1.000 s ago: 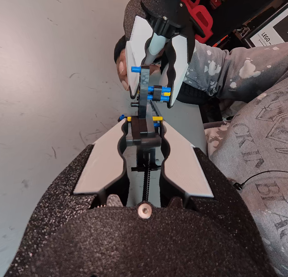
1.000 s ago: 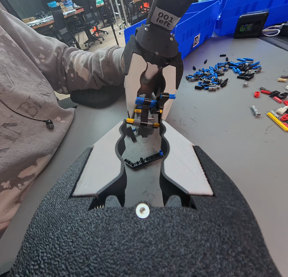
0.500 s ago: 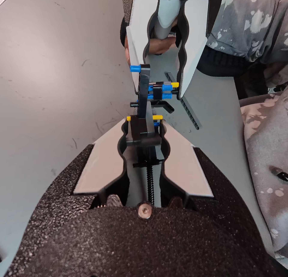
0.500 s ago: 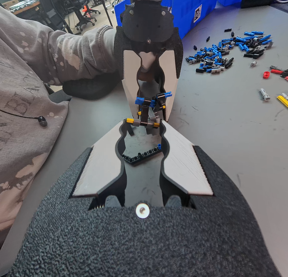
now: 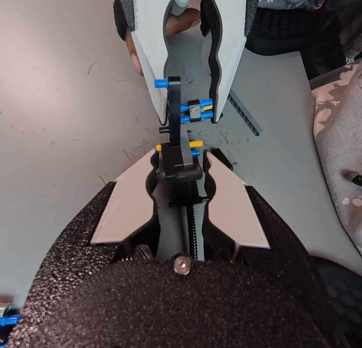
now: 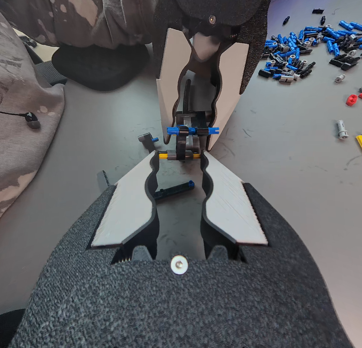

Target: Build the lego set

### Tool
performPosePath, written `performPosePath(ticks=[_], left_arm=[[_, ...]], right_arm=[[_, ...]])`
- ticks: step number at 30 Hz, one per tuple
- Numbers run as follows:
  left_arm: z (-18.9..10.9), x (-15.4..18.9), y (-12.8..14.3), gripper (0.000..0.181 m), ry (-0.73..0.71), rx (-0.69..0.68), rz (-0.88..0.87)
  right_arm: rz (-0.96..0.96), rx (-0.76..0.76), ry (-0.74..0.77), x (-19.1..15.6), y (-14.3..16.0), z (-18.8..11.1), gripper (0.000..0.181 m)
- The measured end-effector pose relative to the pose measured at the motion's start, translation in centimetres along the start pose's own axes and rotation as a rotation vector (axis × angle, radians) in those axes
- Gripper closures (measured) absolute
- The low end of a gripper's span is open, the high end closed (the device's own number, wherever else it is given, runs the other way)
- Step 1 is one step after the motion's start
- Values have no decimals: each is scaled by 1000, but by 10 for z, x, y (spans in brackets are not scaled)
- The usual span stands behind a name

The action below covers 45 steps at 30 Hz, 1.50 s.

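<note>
A small lego assembly (image 5: 174, 107) of black beams, blue pins and a yellow axle is held above the grey table (image 5: 58, 103). My left gripper (image 5: 180, 154) is shut on its black lower block. A black threaded rod runs back from it between the fingers. My right gripper (image 5: 190, 121) comes from the opposite side and is closed on the upper part with the blue pins. In the right wrist view, the right gripper (image 6: 179, 153) has the yellow axle of the assembly (image 6: 181, 146) across its tips, and the left gripper (image 6: 187, 144) faces it.
A loose black beam with a blue pin (image 6: 172, 190) lies on the table under the right gripper. A small black piece (image 6: 147, 140) and a grey beam (image 5: 244, 115) lie nearby. A pile of blue and black pins (image 6: 305, 50), a red piece (image 6: 352, 99) and a grey pin (image 6: 341, 129) lie to the right.
Both grippers have kept their hold on the assembly. They have tilted down and dropped closer to the table. The right gripper now points more steeply at the left one.
</note>
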<state>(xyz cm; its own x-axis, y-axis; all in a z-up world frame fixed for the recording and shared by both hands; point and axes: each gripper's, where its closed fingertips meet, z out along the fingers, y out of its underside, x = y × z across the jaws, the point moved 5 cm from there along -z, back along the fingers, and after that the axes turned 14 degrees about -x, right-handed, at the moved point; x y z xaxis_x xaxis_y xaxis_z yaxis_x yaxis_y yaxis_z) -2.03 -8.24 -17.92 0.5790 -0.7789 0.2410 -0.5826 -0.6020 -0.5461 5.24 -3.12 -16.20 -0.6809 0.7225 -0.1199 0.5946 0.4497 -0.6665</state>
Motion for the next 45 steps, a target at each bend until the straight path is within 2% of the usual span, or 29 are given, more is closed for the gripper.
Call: performPosePath(ticks=[1, 3, 6, 11, 16, 24, 29, 37, 42, 45], left_arm=[[1, 0, 1, 134, -6, -13, 7], [1, 0, 2, 124, -13, -25, 3], [-7, 0, -2, 121, -19, 28, -14], [-25, 9, -18, 129, -29, 181, -22], [-24, 11, -26, 134, -37, 223, -62], [-17, 9, -32, 138, -39, 211, -77], [-15, 15, -32, 130, -26, 202, -35], [-21, 18, -21, 124, -143, 119, -44], [-8, 13, -19, 136, -205, 63, -32], [-4, 11, -18, 142, -191, 63, 0]], right_arm=[[1, -5, 5, 0, 0, 0, 139], [1, -7, 3, 1, 0, -2, 139], [-4, -12, 20, 2, 0, -5, 139], [-6, -17, 20, 2, 1, -3, 139], [-1, -15, 6, 4, 1, -1, 139], [-49, -41, 0, 5, 1, -2, 139], [-101, -58, 1, 2, 1, -4, 139], [-193, -89, -33, 4, -2, -5, 139], [-227, -84, -78, 7, -2, -5, 139], [-233, -58, -102, 5, -2, -6, 139]])
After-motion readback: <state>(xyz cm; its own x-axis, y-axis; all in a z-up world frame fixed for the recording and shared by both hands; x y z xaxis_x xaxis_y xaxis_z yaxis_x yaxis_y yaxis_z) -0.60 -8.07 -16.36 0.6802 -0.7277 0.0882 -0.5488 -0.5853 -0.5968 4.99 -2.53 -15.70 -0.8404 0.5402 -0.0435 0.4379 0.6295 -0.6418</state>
